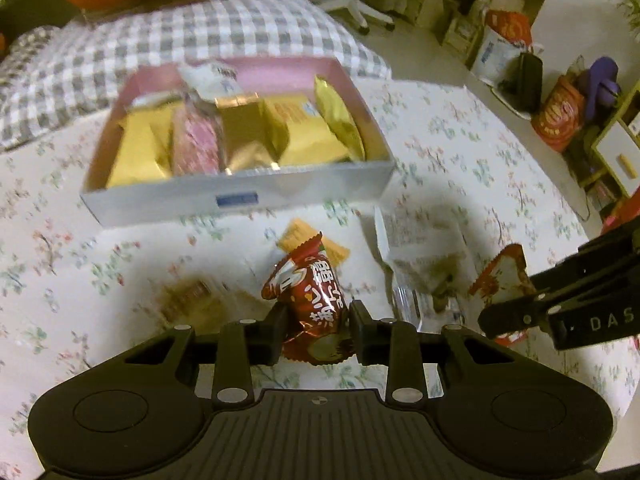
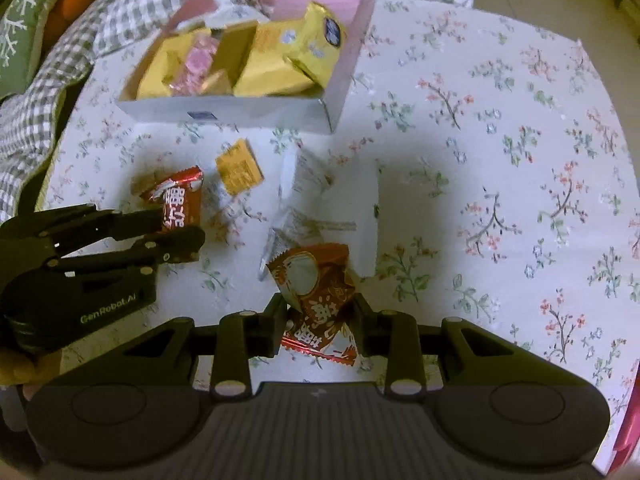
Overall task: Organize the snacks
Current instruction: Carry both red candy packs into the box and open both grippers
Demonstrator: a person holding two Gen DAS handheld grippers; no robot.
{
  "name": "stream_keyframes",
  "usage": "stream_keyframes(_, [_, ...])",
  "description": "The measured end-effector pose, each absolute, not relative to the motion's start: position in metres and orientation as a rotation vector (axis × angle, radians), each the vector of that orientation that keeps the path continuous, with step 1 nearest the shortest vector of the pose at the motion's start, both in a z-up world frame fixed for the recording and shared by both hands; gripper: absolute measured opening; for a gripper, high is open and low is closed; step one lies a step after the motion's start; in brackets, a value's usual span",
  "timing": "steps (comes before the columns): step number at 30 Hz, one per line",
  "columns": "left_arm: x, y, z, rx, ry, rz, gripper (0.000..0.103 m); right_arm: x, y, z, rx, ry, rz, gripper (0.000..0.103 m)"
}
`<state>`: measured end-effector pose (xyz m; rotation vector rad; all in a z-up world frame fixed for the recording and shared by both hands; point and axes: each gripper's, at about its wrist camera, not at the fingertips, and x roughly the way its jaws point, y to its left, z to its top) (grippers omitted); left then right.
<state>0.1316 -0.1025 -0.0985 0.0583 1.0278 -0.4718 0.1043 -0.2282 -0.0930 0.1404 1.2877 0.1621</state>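
My left gripper (image 1: 318,316) is shut on a dark red snack packet (image 1: 310,300) held above the floral tablecloth; the same gripper (image 2: 176,226) and its packet (image 2: 176,200) show at the left of the right wrist view. My right gripper (image 2: 320,312) is shut on an orange-red snack packet (image 2: 316,288); in the left wrist view that gripper (image 1: 516,316) enters from the right with its packet (image 1: 502,276). Beyond both stands an open box (image 1: 240,196) (image 2: 224,110), pink inside, holding several yellow, gold and pink snack packs.
On the cloth lie a small orange packet (image 2: 239,171) (image 1: 298,234), clear-white wrapped snacks (image 2: 304,176) (image 1: 420,256) and a brown-gold packet (image 1: 192,300). A checked grey blanket (image 1: 160,40) lies behind the box. Bags and shelves (image 1: 560,116) stand off the table's right edge.
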Motion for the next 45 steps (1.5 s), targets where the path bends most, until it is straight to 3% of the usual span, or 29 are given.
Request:
stream_keyframes(19, [0.209, -0.033, -0.012, -0.001, 0.858, -0.214, 0.03, 0.188, -0.232, -0.044, 0.281, 0.979, 0.058, 0.03])
stream_keyframes(27, [0.248, -0.039, -0.04, 0.006, 0.866, -0.276, 0.03, 0.234, -0.23, -0.052, 0.327, 0.947, 0.068, 0.03])
stream_keyframes(34, [0.28, -0.072, -0.064, -0.138, 0.854, -0.404, 0.031, 0.253, -0.252, -0.079, 0.574, 0.89, 0.054, 0.031])
stream_keyframes(45, [0.319, -0.108, -0.097, -0.141, 0.809, -0.379, 0.033, 0.27, -0.268, -0.108, 0.783, 0.778, 0.07, 0.031])
